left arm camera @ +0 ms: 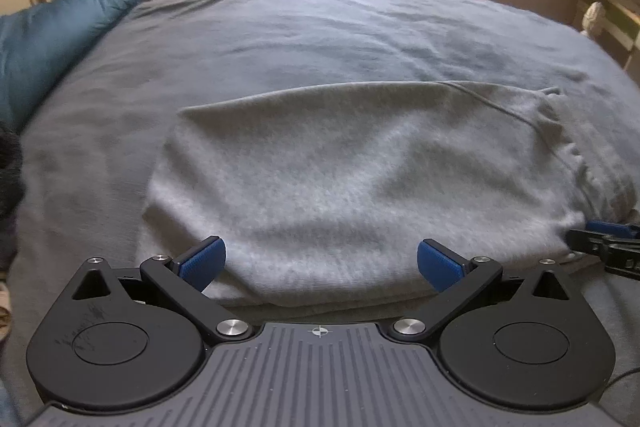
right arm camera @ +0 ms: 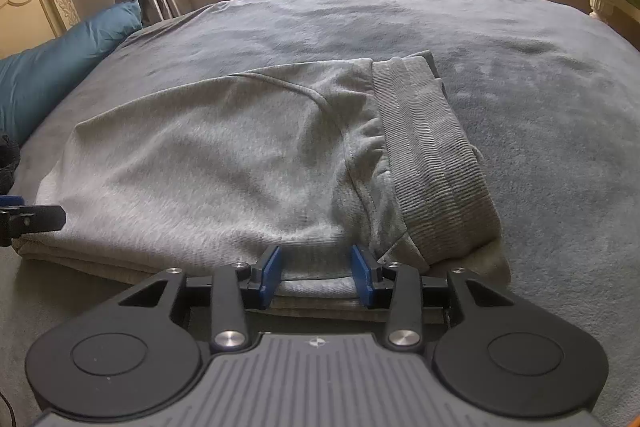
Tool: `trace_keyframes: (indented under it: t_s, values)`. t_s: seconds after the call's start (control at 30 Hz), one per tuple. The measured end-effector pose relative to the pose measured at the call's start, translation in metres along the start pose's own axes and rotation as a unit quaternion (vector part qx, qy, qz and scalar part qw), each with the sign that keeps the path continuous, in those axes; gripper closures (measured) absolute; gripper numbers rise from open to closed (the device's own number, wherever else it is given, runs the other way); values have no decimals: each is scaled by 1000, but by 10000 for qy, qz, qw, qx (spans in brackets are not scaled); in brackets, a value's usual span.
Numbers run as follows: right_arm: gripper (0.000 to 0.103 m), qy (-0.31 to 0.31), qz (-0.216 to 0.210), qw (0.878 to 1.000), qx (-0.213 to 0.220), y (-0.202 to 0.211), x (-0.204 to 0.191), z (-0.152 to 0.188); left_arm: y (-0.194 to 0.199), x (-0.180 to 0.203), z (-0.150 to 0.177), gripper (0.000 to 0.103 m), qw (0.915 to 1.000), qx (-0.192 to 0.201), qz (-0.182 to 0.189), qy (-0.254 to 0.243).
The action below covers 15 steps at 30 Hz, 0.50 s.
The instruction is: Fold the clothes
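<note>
Sweatshirt [right arm camera: 224, 163], grey and already folded into a flat bundle, is lying on the blue-grey bedspread [right arm camera: 540, 75], directly ahead of both tools and just beyond their fingertips. Its long axis is running across both views, left to right, parallel to the near edge of the bed. The ribbed hem band [right arm camera: 436, 163] is sitting at the right end of the bundle, angled away toward the far side; the plain folded end is pointing left, toward the teal pillow [right arm camera: 60, 59]. The left gripper [left arm camera: 320, 263] is standing fully spread, its blue pads [left arm camera: 202, 263] hovering over the near edge of the fabric and pressing on nothing. The right gripper [right arm camera: 316, 277] is standing partly open at the near edge, close to the ribbed end; the stacked layers are lying between its blue pads [right arm camera: 272, 277], but a gap is showing on each side, so the cloth appears released rather than pinched. Each tool is also showing at the margin of the other's view, which places them at opposite ends of the near edge. The right hand is nearer the hem band, the left hand nearer the plain end. Any further fold would probably be turning on this relation: the near long edge is the one within reach, and lifting it away from the tools would halve the bundle across its short axis.
</note>
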State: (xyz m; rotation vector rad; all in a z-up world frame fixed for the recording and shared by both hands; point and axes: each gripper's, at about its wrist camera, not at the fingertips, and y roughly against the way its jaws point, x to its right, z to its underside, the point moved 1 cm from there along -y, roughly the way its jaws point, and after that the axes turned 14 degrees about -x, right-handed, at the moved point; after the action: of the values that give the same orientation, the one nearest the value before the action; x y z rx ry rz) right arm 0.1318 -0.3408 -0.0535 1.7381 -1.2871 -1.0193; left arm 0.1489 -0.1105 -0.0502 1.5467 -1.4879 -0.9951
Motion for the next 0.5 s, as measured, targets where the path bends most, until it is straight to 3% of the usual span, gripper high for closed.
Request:
trace_keyframes:
  t_s: [0.13, 0.3, 0.5]
  values:
    - [61, 25, 92, 9999, -54, 5, -5, -5, -6, 0, -2, 0, 9997, -145, -184, -29]
    - [60, 308, 63, 9993, 199, 22, -22, -17, -12, -1, -1, 0, 9995, -262, -193, -10]
    - [40, 760, 344, 9958, 364, 10, -38, -23, -21, -3, 0, 0, 9990, -420, -145, 63]
